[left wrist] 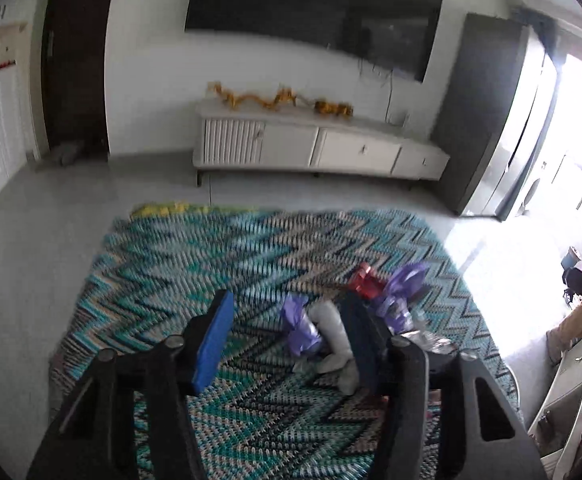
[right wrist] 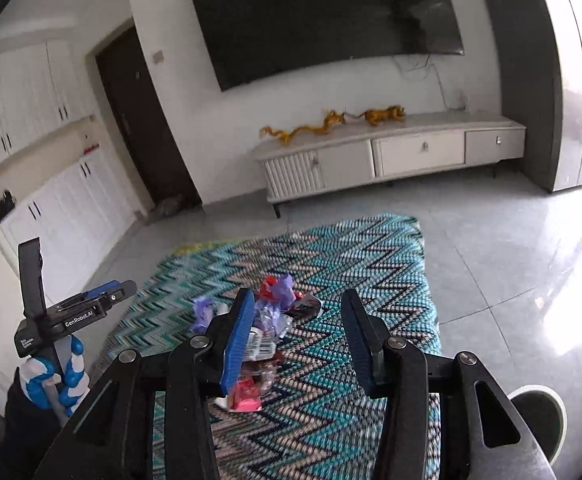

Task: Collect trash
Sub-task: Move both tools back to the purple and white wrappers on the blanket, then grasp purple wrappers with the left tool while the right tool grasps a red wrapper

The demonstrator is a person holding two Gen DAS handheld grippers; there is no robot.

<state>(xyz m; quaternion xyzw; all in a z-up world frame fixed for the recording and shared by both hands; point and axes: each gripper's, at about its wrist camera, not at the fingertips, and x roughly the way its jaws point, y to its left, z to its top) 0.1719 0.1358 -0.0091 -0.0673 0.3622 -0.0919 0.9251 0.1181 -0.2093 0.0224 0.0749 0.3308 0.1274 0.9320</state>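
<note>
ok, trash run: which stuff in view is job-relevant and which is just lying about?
Job:
- trash pile on the rug: purple wrappers, red wrapper, white wad, barcode packet
- left claw and right claw, both open, nothing held

Lying about:
- TV
- TV cabinet
- gold dragon figures
- door
- white cupboards

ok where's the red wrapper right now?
In the left wrist view the red wrapper lies on the zigzag rug, right of centre, at the far end of the trash pile, touching the purple wrapper.
</note>
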